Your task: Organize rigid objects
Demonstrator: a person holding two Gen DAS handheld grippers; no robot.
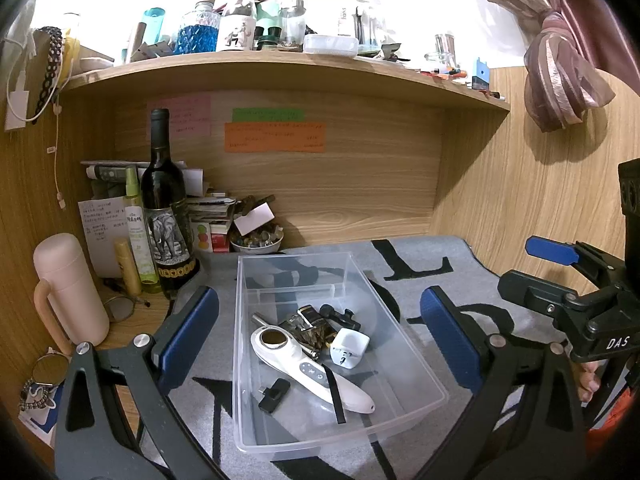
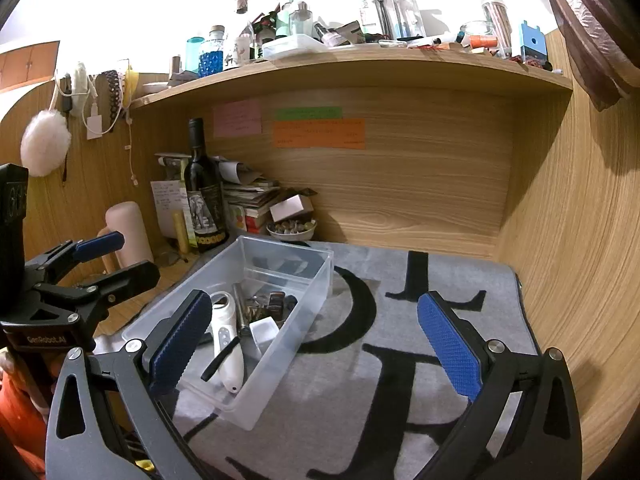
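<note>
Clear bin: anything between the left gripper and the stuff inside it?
Nothing visible. The left gripper is open, its fingers spread either side of the clear bin, which has no lid. The white handheld device and white plug adapter lie exposed.

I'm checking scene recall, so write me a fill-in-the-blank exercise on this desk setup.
1. The white handheld device lies inside the clear plastic ____.
2. Both the left claw and the right claw are ____ and hold nothing.
3. The label on the dark wine bottle pictures an ____.
4. The sticky note below the green note is ____.

Answers: bin; open; elephant; orange
</note>
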